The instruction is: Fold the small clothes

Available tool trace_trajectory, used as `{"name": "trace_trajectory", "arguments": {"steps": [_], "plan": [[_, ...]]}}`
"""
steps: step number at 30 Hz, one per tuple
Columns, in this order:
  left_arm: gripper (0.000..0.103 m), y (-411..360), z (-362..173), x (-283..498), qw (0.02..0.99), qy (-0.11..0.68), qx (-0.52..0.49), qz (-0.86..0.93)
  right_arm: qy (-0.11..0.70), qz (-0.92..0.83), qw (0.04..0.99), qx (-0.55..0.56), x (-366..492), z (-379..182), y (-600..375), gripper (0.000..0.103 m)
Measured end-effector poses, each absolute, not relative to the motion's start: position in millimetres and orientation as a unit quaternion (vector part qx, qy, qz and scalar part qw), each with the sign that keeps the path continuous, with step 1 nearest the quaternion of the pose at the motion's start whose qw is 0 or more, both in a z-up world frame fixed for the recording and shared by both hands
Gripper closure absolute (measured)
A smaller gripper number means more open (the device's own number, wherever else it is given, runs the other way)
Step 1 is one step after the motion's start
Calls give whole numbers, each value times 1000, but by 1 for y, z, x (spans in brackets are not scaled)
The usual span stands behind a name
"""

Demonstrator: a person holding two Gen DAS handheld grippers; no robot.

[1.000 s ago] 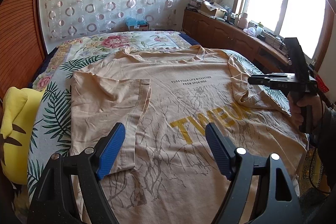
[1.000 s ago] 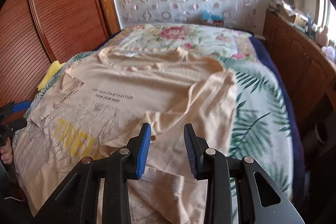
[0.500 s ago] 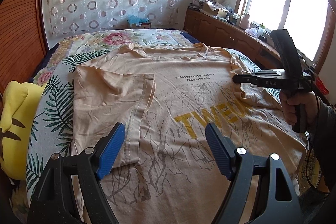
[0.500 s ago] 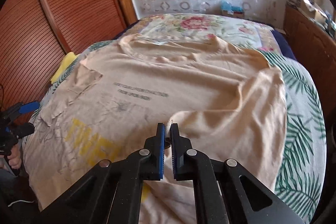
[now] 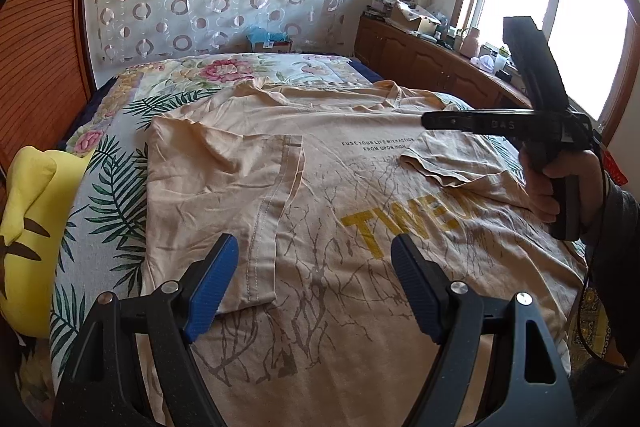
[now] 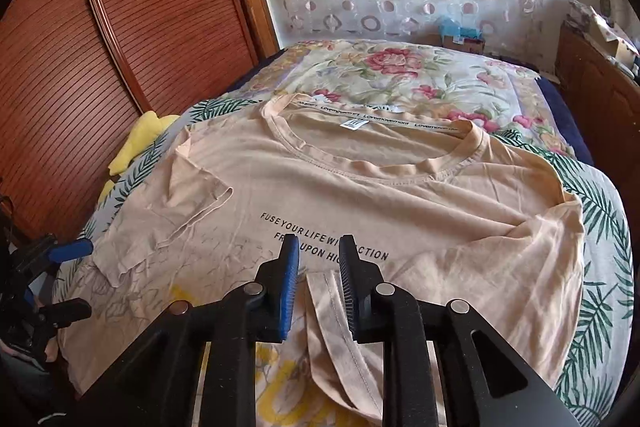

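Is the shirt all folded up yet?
Partly. The shirt lies spread on the bed; only both sleeves are folded in.

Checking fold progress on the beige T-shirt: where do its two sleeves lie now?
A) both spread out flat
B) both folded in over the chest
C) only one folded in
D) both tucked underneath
B: the left sleeve and right sleeve both lie on the T-shirt front.

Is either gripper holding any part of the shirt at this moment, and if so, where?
No. The left gripper hangs open above the T-shirt. The right gripper has just been opening; the folded-in sleeve lies released below its pads.
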State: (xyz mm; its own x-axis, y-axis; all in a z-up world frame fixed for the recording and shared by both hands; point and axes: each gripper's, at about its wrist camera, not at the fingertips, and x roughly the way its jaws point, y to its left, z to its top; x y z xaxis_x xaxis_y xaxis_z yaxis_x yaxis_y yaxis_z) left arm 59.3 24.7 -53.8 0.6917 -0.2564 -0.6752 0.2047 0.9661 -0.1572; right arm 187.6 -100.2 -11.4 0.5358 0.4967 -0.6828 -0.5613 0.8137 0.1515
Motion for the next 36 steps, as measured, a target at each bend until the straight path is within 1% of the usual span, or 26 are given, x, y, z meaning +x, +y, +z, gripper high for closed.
{"name": "trace_trajectory", "arguments": {"steps": [3,6,13,19,28,36], "plan": [[24,26,-53,58,920,370,-36,-125,359,277,889,-56,175,-5,-118,73],[24,25,-53,59,920,369,-38,-126,360,260,894,-51,164,-5,-140,72],[24,18,-54,59,918,371,-36,-133,394,214,892,-52,136,-28,-179,72],[24,14,-53,60,918,373,-30,-133,402,210,890,-51,114,-42,-184,72],[24,16,-53,60,917,373,-34,-134,401,201,893,-46,98,-36,-200,72],[24,16,-55,60,917,375,-34,-134,405,209,889,-48,107,-42,-196,72]]}}
